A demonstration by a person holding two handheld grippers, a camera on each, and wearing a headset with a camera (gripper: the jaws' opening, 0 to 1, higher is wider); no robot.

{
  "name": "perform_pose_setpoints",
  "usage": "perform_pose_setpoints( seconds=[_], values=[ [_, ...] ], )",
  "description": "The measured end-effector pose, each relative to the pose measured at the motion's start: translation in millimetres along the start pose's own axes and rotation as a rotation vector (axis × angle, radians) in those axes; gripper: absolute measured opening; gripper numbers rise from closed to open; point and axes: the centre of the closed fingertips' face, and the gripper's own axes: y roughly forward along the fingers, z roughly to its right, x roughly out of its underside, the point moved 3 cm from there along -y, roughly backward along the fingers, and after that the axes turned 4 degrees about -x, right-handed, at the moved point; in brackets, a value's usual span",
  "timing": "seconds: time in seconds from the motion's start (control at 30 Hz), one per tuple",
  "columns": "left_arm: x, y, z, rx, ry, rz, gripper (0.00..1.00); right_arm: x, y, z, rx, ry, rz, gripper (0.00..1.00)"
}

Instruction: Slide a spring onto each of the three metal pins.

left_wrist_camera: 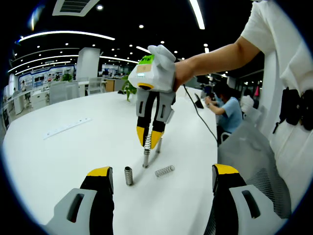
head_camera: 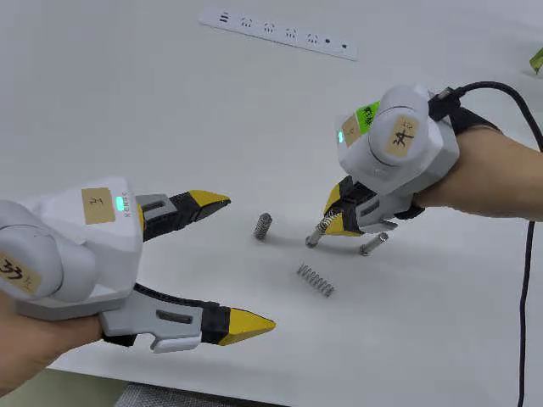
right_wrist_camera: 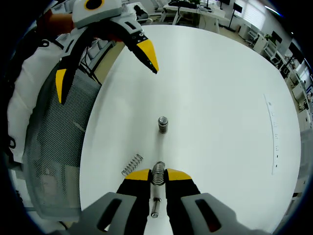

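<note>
The white table (head_camera: 127, 102) was seen to carry all the parts, grouped near its middle. The left claw (head_camera: 248, 261) was held spread wide above the near edge, with nothing between its yellow tips and well apart from the parts. The right claw (left_wrist_camera: 149, 138) was pressed together on a spring (right_wrist_camera: 157, 171), which sat over the top of a tilted pin (left_wrist_camera: 145, 159) whose lower end rested on the table. Just beside it an upright pin (head_camera: 263, 225) was seen with coils wound round its shank under the head, so one pin was judged to be done. The pin under the right claw was judged to be half fitted, as its lower shank showed bare below the coils. A third pin (head_camera: 373, 244) was seen lying on the table just beyond the right claw, and whether it carried coils could not be told. A loose spring (head_camera: 315, 280) lay flat near the front, touching nothing, and was taken to be meant for that last pin. About a third of the task was therefore judged finished, with one fitting in hand and one left. The springs were seen as short, bright steel coils, open-wound, and the pins as slim grey rods with a wider head.
</note>
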Motion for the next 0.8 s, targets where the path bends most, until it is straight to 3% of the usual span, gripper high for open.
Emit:
perform_pose_setpoints(
  seconds=[0.8],
  values=[
    [1.1, -2.1, -2.5, -0.006, -0.003, 0.002, 0.84, 7.1, 30.8, 3.2, 0.028, -0.013, 0.011, 0.12]
  ],
)
